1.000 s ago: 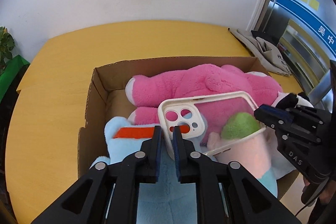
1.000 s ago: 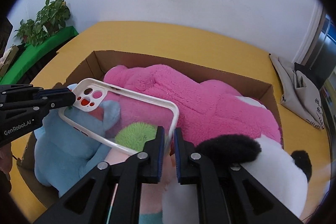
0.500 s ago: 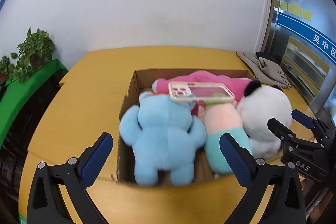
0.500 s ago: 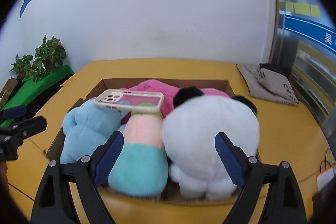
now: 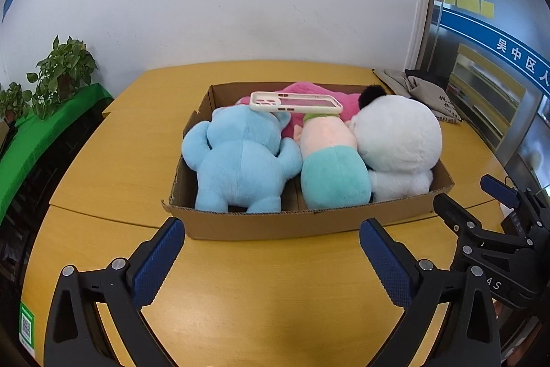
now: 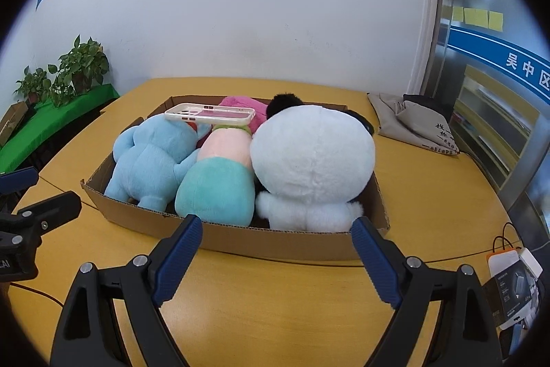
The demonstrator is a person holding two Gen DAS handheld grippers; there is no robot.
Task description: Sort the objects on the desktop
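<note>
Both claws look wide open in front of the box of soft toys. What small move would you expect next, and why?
Probably a turn toward the grey cloth bag, the loose thing nearest on the table. Both the left gripper and right gripper are open and hold nothing, the phone case lies on the toys in the cardboard box, and the bag lies outside it.

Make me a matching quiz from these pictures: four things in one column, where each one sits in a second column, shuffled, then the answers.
Things:
1. phone case
2. blue bear
3. white panda
4. grey bag

Places:
A. right end of the cardboard box
B. on the table, outside the box
C. resting on top of the toys
D. left end of the box

Pairs: 1-C, 2-D, 3-A, 4-B
</note>
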